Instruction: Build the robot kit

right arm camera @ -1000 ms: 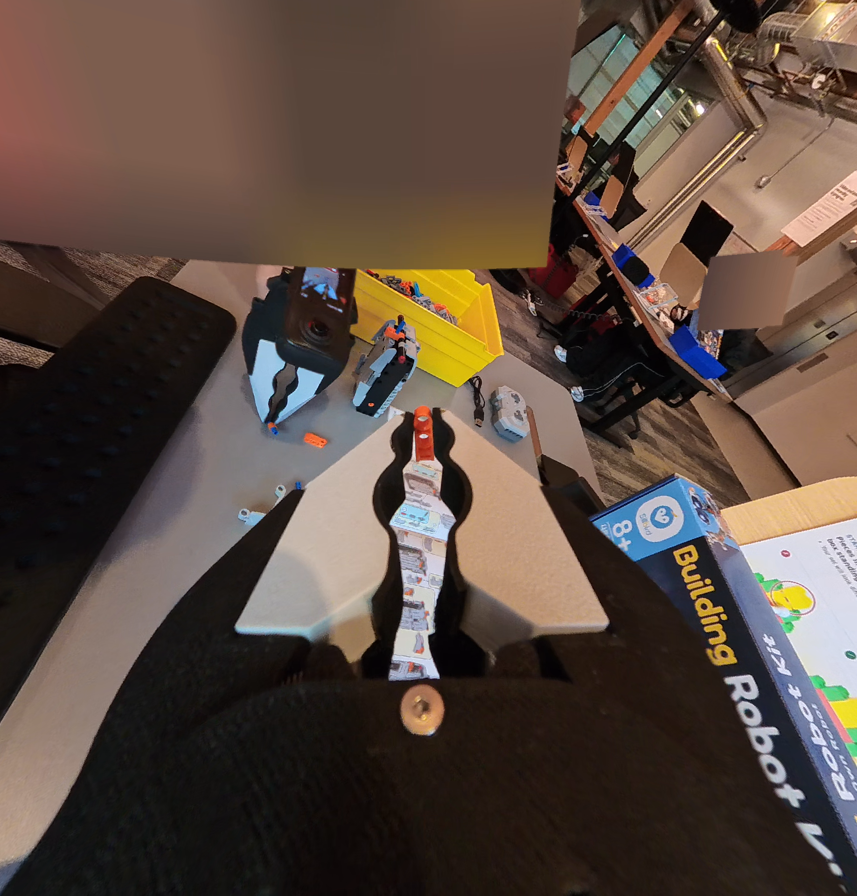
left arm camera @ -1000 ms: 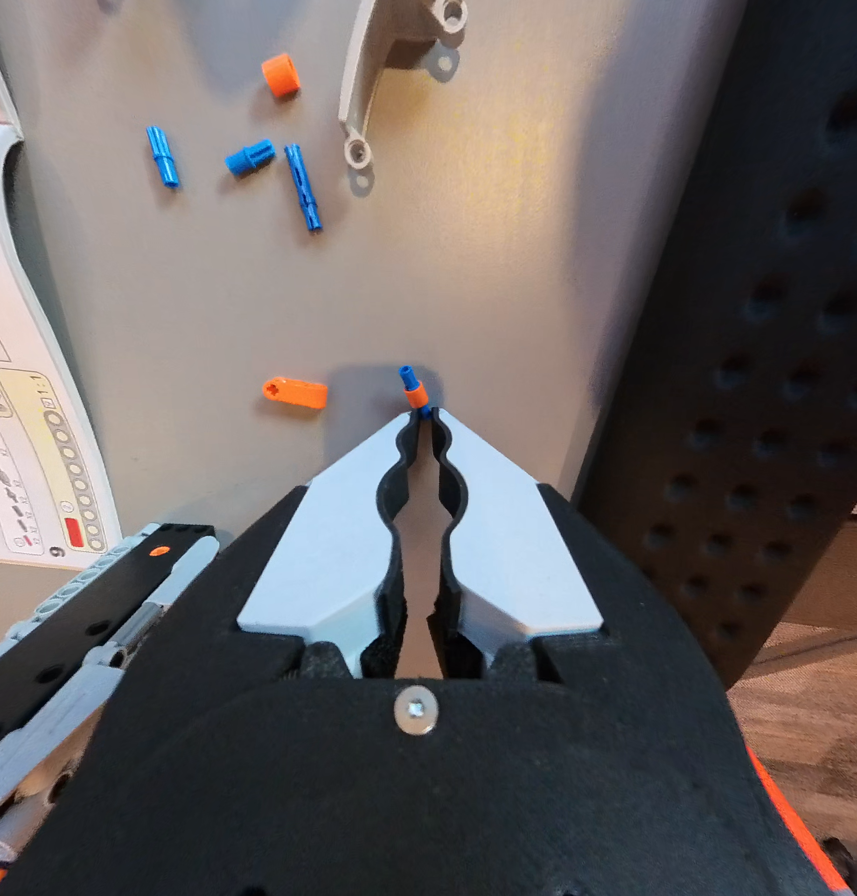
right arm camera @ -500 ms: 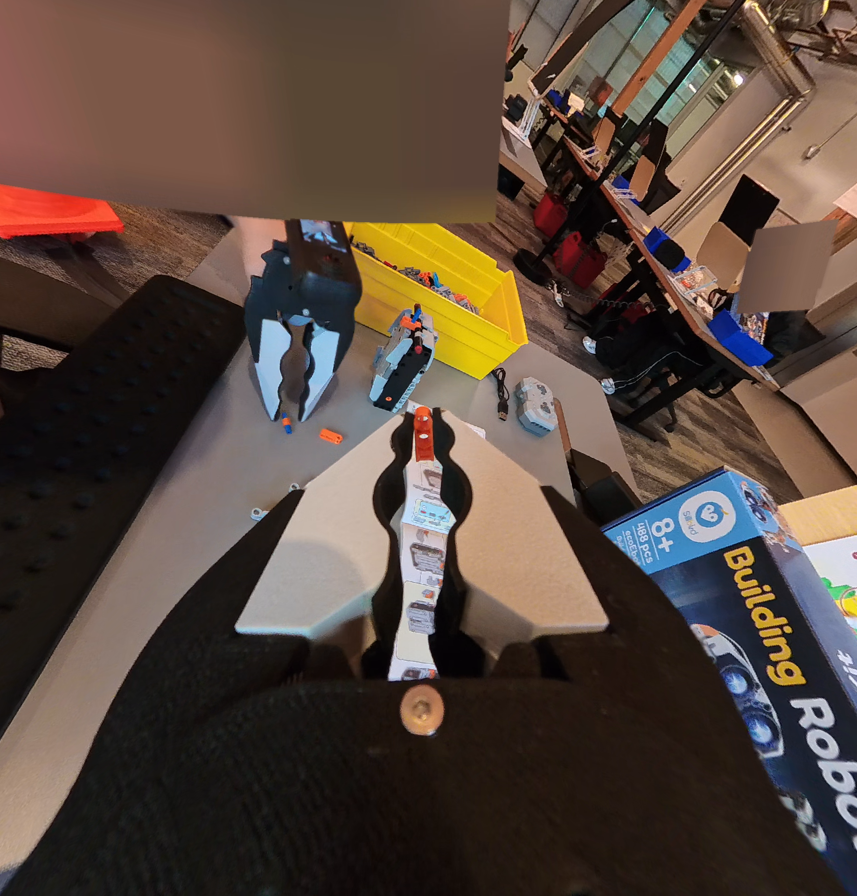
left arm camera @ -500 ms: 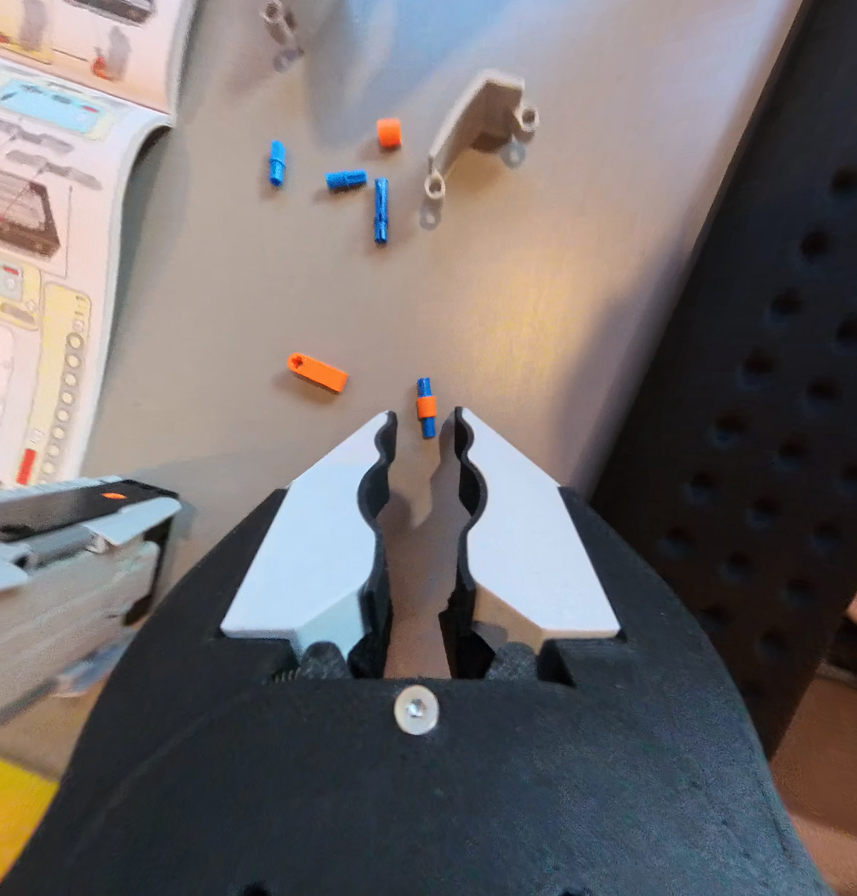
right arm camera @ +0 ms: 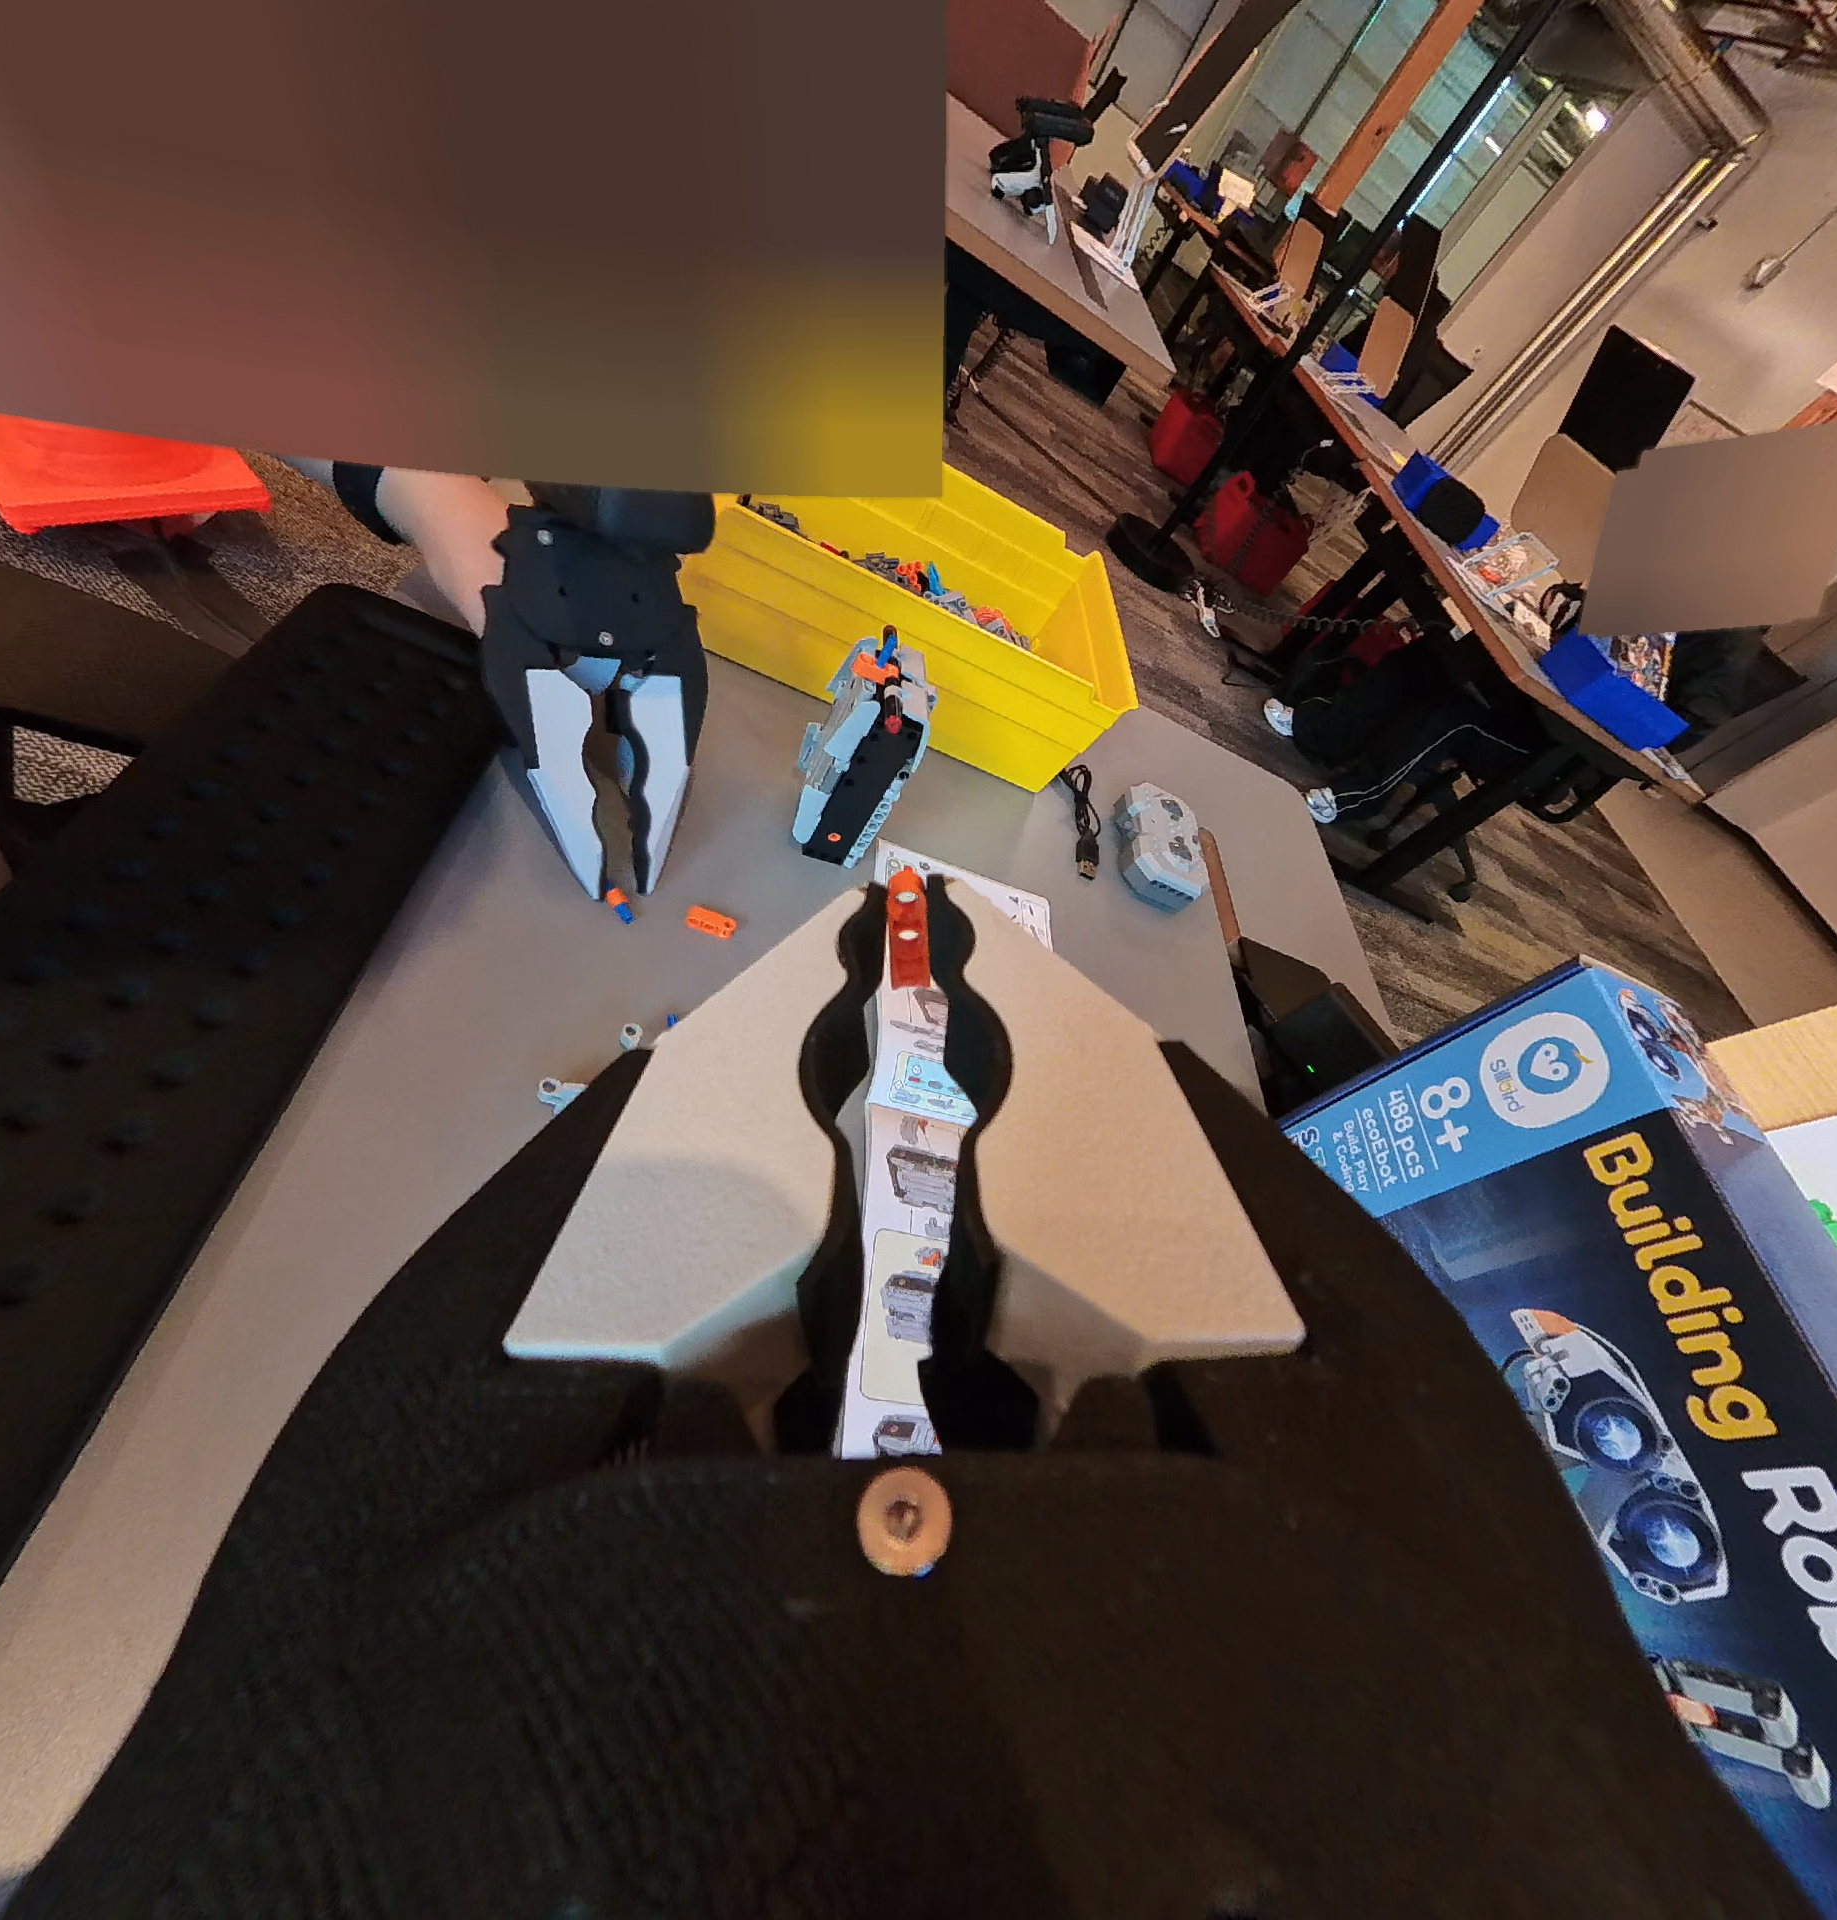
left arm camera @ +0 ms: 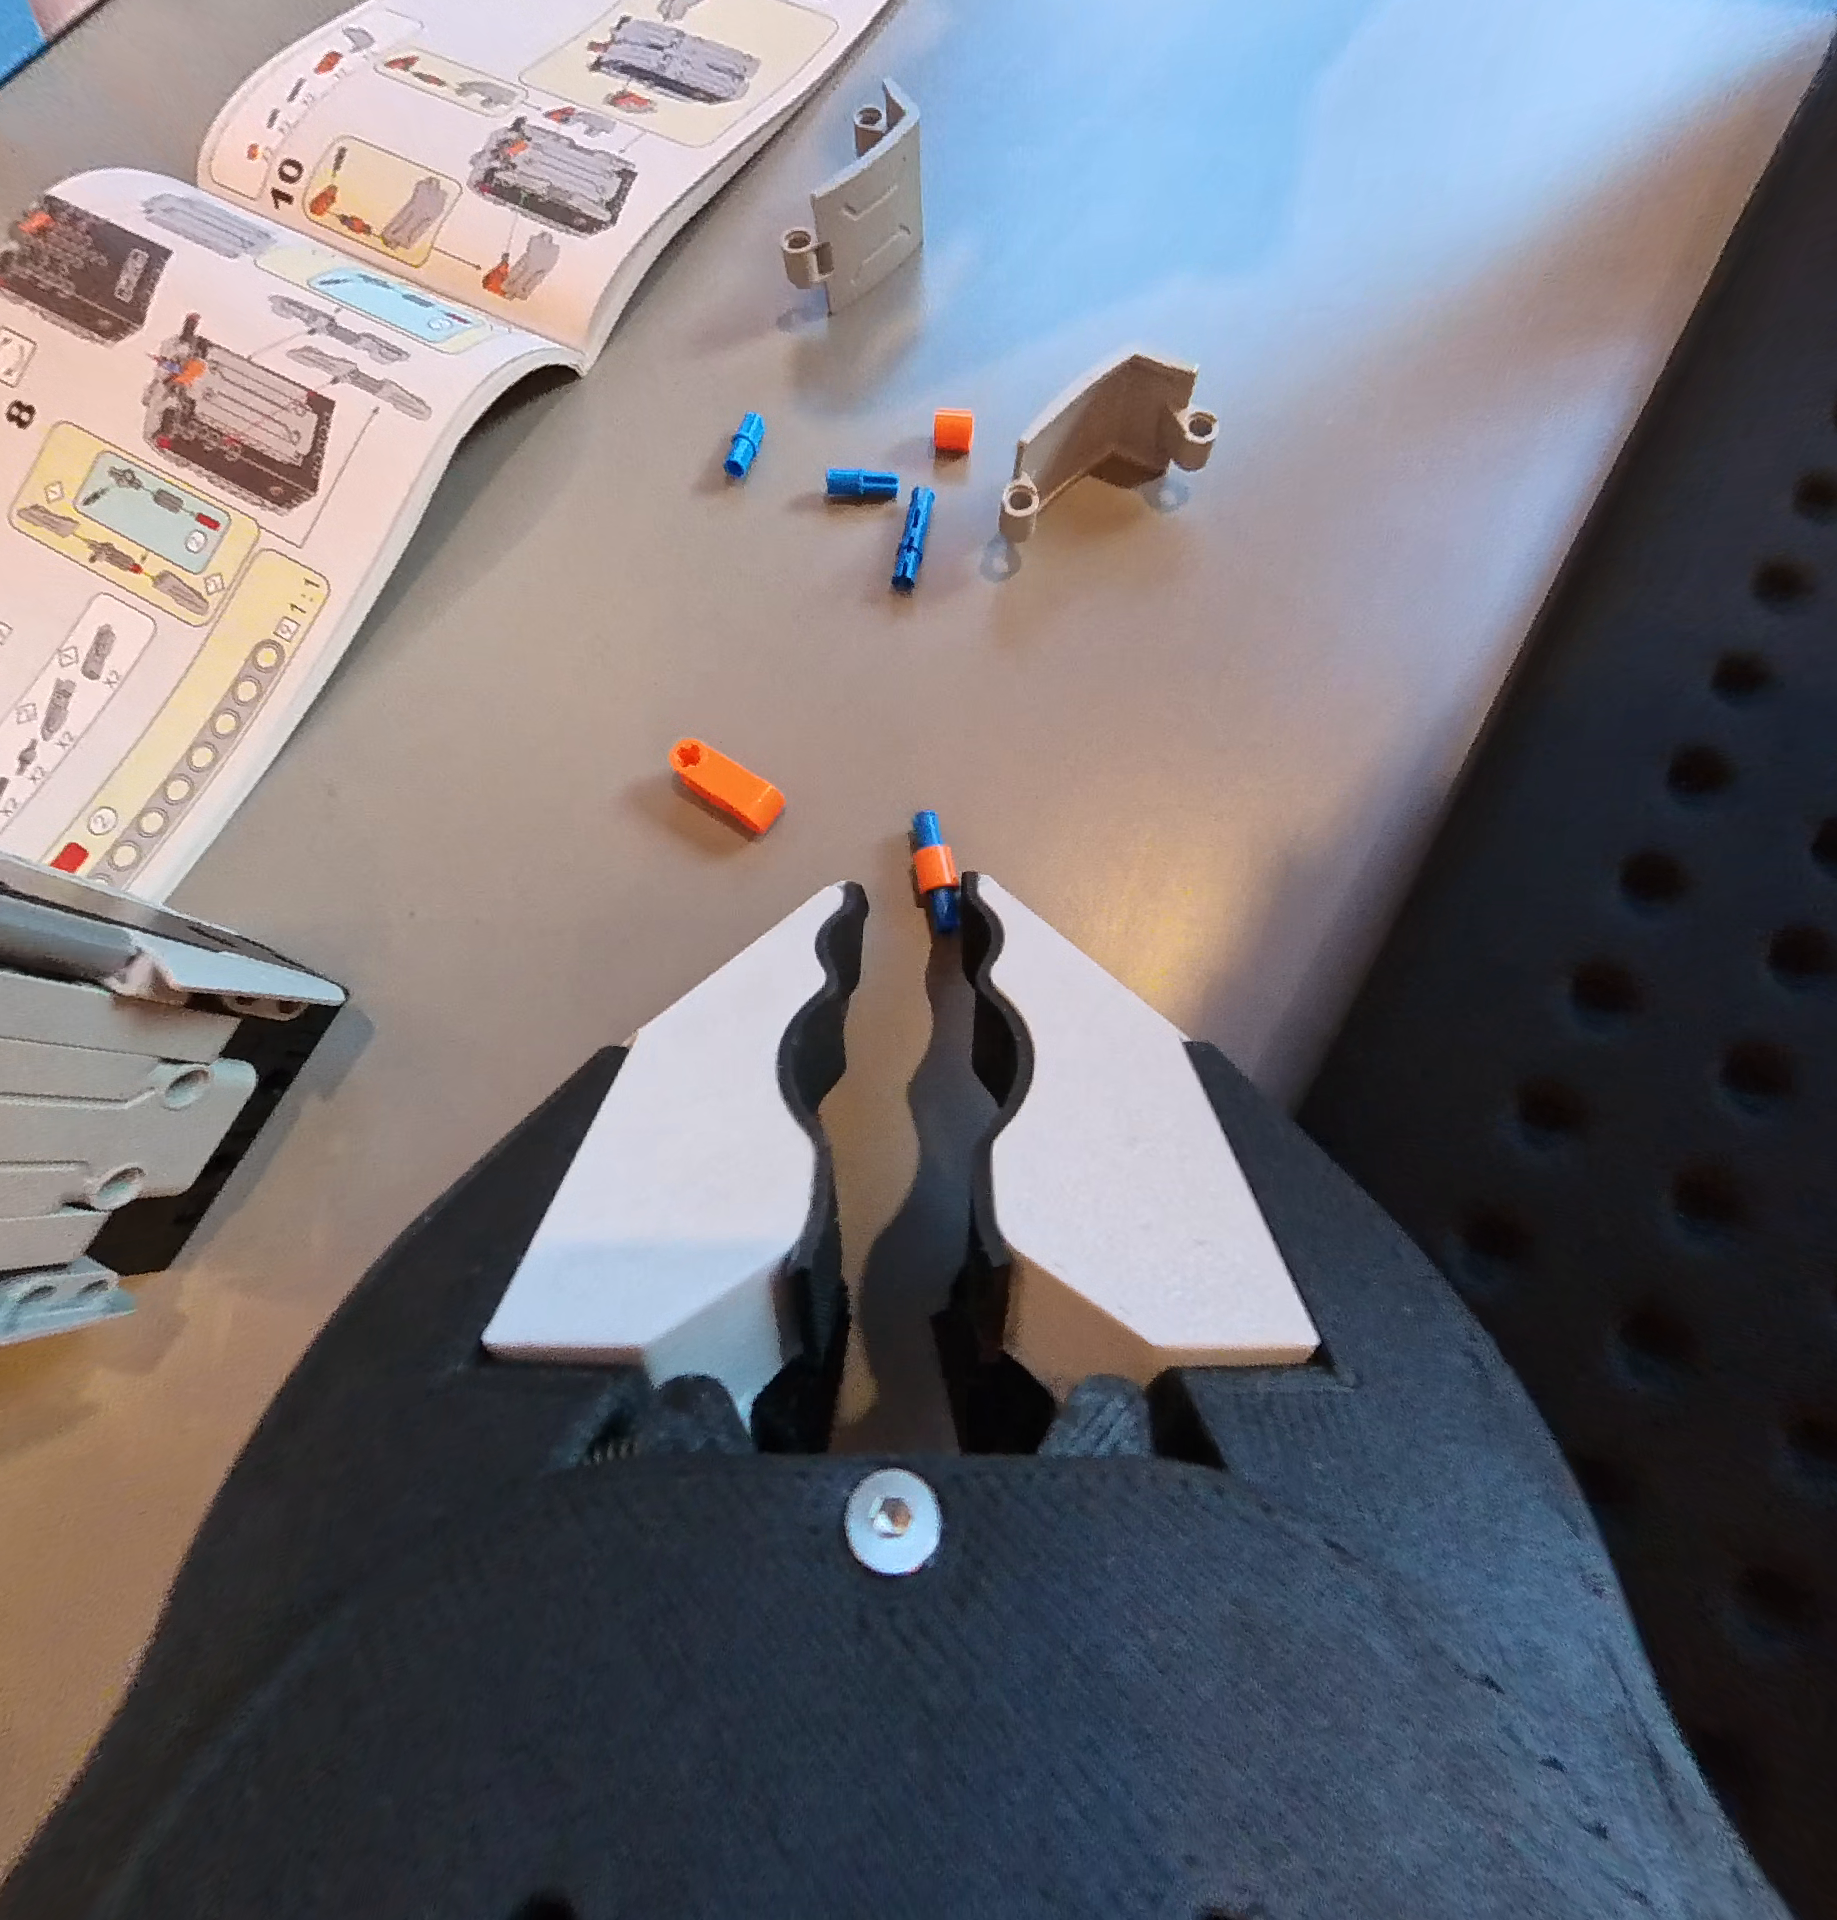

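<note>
your left gripper hangs low over the grey worktop with its jaws parted by a narrow gap and nothing held; the blue pin with an orange collar lies on the worktop at the tips, close against the inner edge of the right-hand finger, though contact cannot be told. just beside it, to the left, lies an orange connector, apart from both fingers. farther ahead lie three loose blue pins, a small orange bush and two grey curved panels, all well apart from the gripper. an open instruction booklet lies at the left, and a grey and black assembled block stands near the left edge. your right gripper is raised above the booklet, its jaws closed narrowly on an orange beam piece that stands up between the tips. beyond it stand a yellow bin of parts, a grey module with a cable, and a blue box at the right. a black perforated pad borders the worktop.
</note>
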`<state>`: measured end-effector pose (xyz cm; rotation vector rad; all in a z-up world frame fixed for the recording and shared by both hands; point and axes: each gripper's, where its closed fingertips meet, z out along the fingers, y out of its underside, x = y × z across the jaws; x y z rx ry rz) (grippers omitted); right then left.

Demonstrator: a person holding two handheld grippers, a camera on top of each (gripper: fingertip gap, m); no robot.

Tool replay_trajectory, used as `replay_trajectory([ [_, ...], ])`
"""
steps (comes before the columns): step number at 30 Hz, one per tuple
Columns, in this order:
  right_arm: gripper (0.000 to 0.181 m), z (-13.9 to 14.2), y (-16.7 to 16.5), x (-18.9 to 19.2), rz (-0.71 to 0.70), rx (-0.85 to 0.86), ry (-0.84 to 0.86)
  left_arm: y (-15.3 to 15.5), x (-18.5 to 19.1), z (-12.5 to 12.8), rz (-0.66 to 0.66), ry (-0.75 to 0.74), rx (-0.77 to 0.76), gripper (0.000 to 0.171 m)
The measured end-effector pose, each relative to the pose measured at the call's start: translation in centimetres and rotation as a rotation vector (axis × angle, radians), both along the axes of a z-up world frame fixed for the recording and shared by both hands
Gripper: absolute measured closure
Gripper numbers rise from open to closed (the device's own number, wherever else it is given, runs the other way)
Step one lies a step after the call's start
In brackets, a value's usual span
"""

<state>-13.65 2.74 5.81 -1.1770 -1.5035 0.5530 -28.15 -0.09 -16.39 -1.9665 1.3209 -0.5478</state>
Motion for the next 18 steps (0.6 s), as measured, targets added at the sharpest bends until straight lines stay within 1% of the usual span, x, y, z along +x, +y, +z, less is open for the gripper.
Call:
replay_trajectory([
  [3,0.175,-0.12,0.11,0.04,-0.004,-0.002,-0.004,0.13,0.03,0.04,0.01,-0.01,-0.007,0.149],
  [6,0.175,-0.29,0.22,0.01,-0.004,-0.005,-0.008,0.29,0.05,0.12,0.02,-0.002,0.023,0.148],
  [9,0.175,-0.49,0.37,-0.02,-0.01,-0.004,-0.018,0.4,0.11,0.14,0.016,0.027,0.088,0.152],
  [13,0.175,-0.71,0.5,0.03,-0.023,0.01,-0.038,-0.01,0.41,0.13,-0.035,0.055,0.174,0.162],
  [15,0.175,-0.6,0.4,-0.01,-0.02,0.008,-0.033,-0.03,0.55,0.12,-0.042,0.05,0.179,0.163],
  [18,0.175,-0.66,0.39,-0.01,-0.024,0.012,-0.04,0.0,0.67,0.08,-0.047,0.028,0.145,0.165],
])
